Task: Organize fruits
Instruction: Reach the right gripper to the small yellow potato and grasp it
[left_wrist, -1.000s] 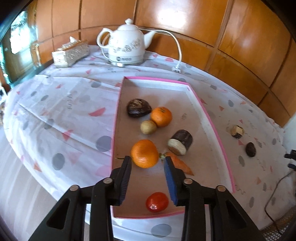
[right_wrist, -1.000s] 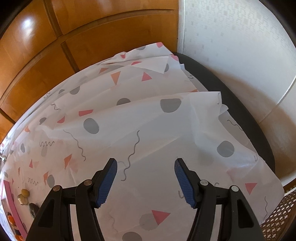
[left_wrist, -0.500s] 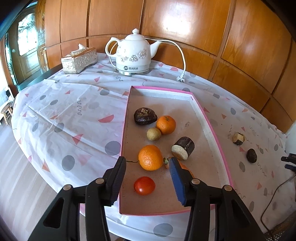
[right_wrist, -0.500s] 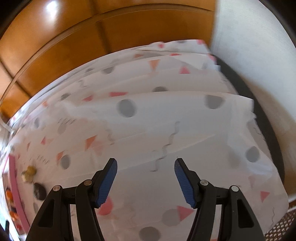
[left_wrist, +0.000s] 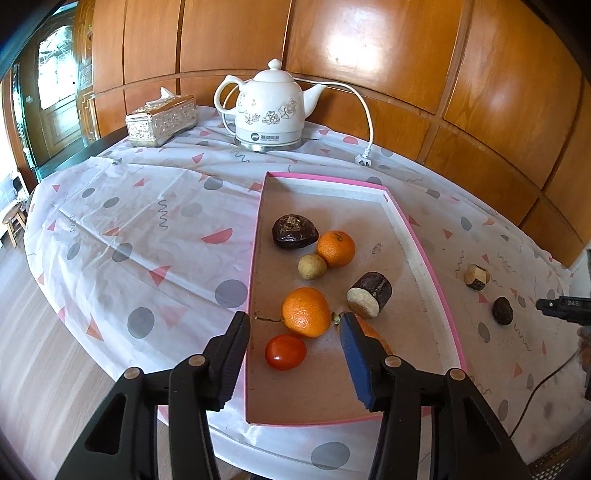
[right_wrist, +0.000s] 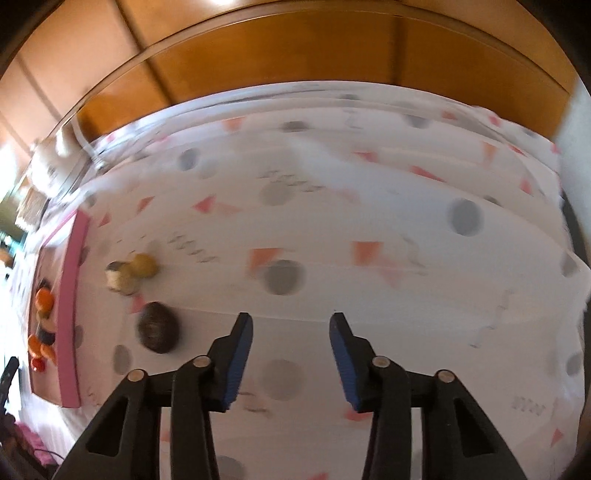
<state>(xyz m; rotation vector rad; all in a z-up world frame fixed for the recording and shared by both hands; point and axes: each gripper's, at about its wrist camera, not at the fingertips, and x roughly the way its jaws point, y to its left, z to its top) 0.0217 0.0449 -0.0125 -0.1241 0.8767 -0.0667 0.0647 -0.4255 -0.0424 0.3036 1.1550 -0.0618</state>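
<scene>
A pink-rimmed tray (left_wrist: 424, 251) holds a tomato (left_wrist: 285, 352), a large orange (left_wrist: 306, 312), a small orange (left_wrist: 336, 248), a dark fruit (left_wrist: 294, 232), a yellowish fruit (left_wrist: 312, 266) and a dark cut piece (left_wrist: 369, 300). My left gripper (left_wrist: 293, 317) hovers open over the tray's near end, with nothing between its pads. On the cloth right of the tray lie a tan piece (left_wrist: 476, 277) and a dark round fruit (left_wrist: 502, 311). The blurred right wrist view shows that dark fruit (right_wrist: 158, 328) left of my right gripper (right_wrist: 291, 317). Its jaws are closing on nothing.
A white kettle (left_wrist: 271, 110) with its cord and plug (left_wrist: 364, 158) and a tissue box (left_wrist: 160, 120) stand at the table's back. Wood panelling runs behind. The table's round edge drops off at the left and front. The pink tray (right_wrist: 70, 314) lies far left in the right wrist view.
The left gripper drew back from the large orange and its jaws widened. The right gripper swung left across the cloth and rolled, its jaws narrowed, and the loose fruits came nearer.
</scene>
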